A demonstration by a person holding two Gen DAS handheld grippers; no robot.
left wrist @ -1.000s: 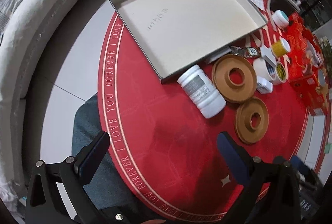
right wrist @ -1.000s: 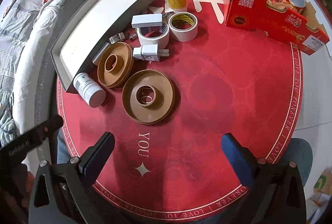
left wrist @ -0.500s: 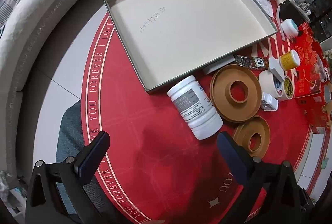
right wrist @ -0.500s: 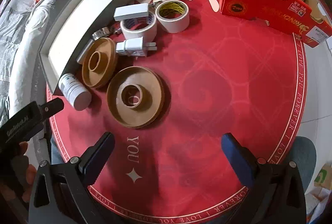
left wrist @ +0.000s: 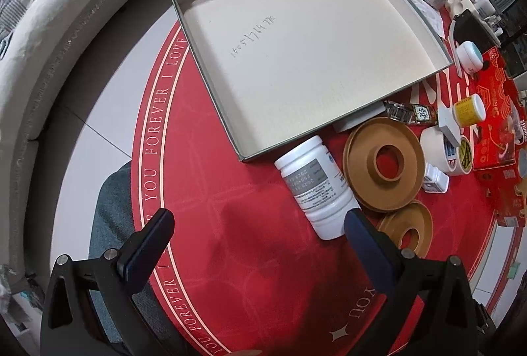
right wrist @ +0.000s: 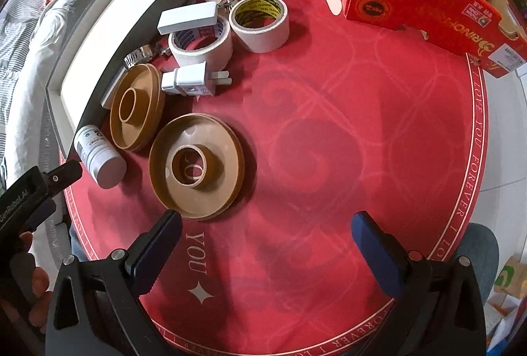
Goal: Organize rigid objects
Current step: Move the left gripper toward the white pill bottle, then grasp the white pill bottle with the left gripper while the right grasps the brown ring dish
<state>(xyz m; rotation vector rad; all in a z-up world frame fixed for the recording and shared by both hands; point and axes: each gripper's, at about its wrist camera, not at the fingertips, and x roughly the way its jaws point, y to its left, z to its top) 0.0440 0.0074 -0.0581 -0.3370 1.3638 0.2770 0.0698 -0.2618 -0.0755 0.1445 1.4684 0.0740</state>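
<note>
Two open grippers, nothing picked up yet, tray not loaded.

Looks like the reach-in stage to me: left gripper [left wrist: 255, 226] has its jaws spread wide and empty, and the white bottle [left wrist: 313, 184] lies on its side just ahead of it, off toward its right finger, cap end touching the corner of the shallow grey tray [left wrist: 210, 86]. Right gripper [right wrist: 263, 231] is spread and empty too, with the nearer brown disc [right wrist: 196, 171] just past its left finger. I'd guess the bottle goes first: shift the left gripper right to centre on it, close across the body, then lift it over the tray wall.
</note>
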